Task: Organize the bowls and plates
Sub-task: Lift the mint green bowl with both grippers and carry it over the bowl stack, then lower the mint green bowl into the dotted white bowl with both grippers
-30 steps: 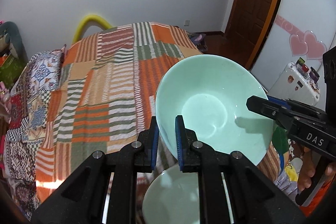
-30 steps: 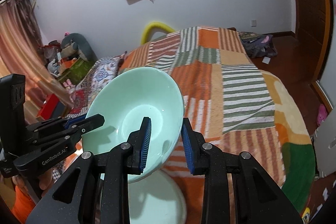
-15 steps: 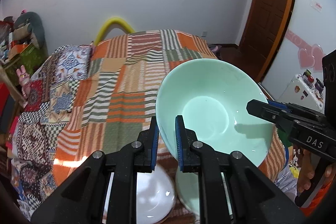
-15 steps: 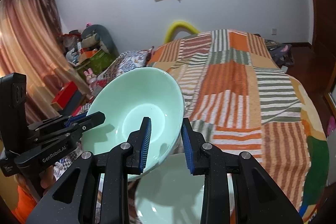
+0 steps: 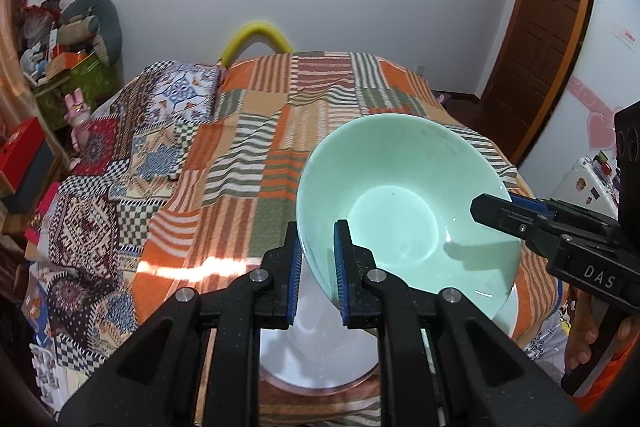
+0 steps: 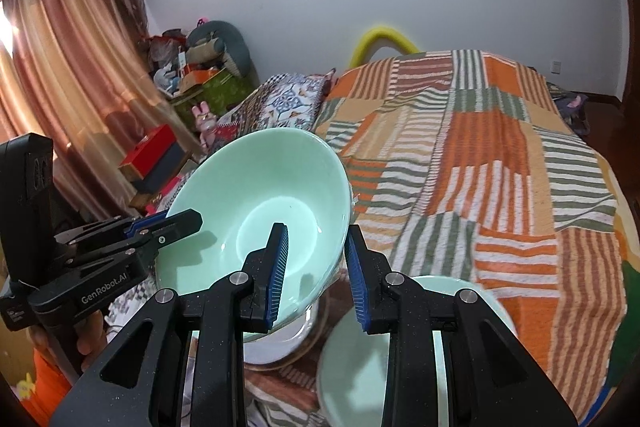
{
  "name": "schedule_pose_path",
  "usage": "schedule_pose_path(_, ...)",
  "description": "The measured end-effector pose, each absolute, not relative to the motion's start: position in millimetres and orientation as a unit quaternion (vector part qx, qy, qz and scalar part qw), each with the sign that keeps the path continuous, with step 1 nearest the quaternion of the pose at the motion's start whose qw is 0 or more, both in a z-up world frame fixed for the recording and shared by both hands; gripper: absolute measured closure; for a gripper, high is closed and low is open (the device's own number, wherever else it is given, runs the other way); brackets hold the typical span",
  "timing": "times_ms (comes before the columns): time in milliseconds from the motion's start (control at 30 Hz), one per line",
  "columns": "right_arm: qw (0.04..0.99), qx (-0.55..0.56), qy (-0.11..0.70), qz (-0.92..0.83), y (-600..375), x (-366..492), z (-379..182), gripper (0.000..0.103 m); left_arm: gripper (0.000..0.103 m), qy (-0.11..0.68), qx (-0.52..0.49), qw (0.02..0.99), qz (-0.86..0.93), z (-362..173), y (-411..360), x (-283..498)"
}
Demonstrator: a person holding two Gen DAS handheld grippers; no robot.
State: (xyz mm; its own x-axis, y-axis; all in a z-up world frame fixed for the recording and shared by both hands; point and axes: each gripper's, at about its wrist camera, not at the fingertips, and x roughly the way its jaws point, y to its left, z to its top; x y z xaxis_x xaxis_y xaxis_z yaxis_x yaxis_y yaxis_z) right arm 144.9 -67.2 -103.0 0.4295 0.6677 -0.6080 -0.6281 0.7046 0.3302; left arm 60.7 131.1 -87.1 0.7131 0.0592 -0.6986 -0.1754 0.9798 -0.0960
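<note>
the mint bowl (image 5: 408,211) hangs tilted in mid-frame above the bed, the left gripper (image 5: 318,275) clamped on its near rim and the right gripper (image 6: 314,275) pinching the opposite rim. below it, at the bottom of the frame, sits a white plate (image 5: 316,347), with a second mint bowl (image 6: 416,355) just beside. nothing looks stacked yet, so setting this bowl down and the rest of the sorting seem left.

Both wrist cameras look steeply down, close on the shared green bowl (image 5: 408,211) (image 6: 260,211).
</note>
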Motion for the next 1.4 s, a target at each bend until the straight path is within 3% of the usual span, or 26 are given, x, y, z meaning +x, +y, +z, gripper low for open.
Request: schedule_pose_path(1400,0.794,-0.021,0.468,0.388,-14.3,123.4,-177.3,0.075,0.089,0.464,-0.154,0.867,0.092,-193.2,177.4,36.4)
